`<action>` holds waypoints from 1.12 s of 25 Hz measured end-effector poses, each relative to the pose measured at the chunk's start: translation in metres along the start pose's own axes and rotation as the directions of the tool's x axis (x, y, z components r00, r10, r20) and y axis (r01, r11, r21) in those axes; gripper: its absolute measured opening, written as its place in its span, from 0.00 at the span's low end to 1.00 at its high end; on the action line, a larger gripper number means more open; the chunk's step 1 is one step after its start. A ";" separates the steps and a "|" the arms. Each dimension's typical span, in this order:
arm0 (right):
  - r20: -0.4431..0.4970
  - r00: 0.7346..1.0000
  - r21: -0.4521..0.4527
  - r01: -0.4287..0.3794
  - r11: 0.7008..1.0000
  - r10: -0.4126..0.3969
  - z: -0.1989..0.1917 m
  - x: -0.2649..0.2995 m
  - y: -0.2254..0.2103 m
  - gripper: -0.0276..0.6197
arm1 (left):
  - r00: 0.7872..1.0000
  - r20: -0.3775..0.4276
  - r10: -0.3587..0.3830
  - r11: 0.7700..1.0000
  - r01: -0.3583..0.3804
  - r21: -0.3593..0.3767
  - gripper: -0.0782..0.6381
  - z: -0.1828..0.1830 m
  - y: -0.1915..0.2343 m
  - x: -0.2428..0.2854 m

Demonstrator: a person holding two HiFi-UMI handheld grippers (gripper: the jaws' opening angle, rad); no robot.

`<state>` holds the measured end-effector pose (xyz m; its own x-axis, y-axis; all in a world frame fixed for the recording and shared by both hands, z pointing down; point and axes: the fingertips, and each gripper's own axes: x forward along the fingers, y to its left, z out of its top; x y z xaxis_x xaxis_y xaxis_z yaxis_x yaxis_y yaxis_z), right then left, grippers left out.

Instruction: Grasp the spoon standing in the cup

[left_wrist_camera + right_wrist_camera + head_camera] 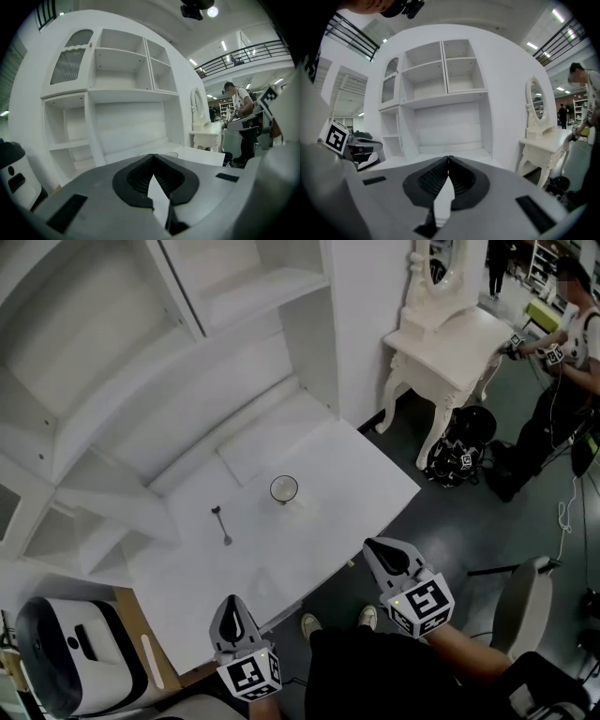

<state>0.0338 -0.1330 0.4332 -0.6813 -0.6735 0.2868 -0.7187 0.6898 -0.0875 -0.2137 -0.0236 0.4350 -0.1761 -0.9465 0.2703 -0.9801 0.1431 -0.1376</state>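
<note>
Off the near edge of the white table [347, 474], the left gripper [232, 602] and right gripper [376, 548] each have jaws pressed together on nothing. The cup [284, 489] stands mid-table. The spoon [221, 524] lies flat to its left, too small for detail.

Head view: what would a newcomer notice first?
The white desk in the middle holds a cup and a spoon lying flat to the cup's left, apart from it. At the near edge, the left tool and right tool hang shut and empty. A person stands by a dressing table, upper right.
</note>
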 end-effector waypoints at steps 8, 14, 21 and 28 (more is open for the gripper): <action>-0.013 0.997 0.035 0.081 0.996 -0.081 -0.002 -0.010 0.008 0.14 | 0.993 0.087 -0.073 0.996 0.069 0.054 0.12 0.040 0.009 0.011; 0.006 0.995 0.006 0.101 0.995 -0.101 0.010 -0.001 0.029 0.14 | 0.991 0.091 -0.095 0.994 0.089 0.060 0.12 0.044 0.036 0.012; 0.008 0.991 0.011 0.131 0.991 -0.132 0.010 0.009 0.038 0.14 | 0.987 0.091 -0.136 0.989 0.130 0.068 0.12 0.043 0.046 0.022; 0.006 0.988 -0.002 0.157 0.988 -0.157 0.013 0.008 0.037 0.14 | 0.981 0.114 -0.154 0.986 0.145 0.082 0.12 0.050 0.052 0.028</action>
<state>0.0004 -0.1164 0.4203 -0.5610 -0.7748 0.2916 -0.8164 0.5761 -0.0399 -0.2654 -0.0574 0.3875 -0.0115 -0.9840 0.1781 -0.9844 -0.0202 -0.1749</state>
